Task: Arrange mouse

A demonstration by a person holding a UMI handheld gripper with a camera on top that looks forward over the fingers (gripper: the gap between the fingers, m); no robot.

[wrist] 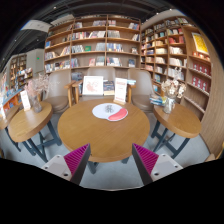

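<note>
Mouse unseen, claw [111, 160] open over round table [90, 135], bookshelves [95, 45] full w/ books.

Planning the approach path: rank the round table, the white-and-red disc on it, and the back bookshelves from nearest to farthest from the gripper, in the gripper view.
From the open gripper:
1. Round table, just ahead of the fingers.
2. White-and-red disc, on the tabletop, toward its far side.
3. Back bookshelves, against the far wall beyond the chairs.

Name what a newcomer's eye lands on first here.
The round wooden table just ahead of the open gripper, with a red-and-white mat at its middle. Beyond it, tall bookshelves line the back wall. No mouse shows.
</note>
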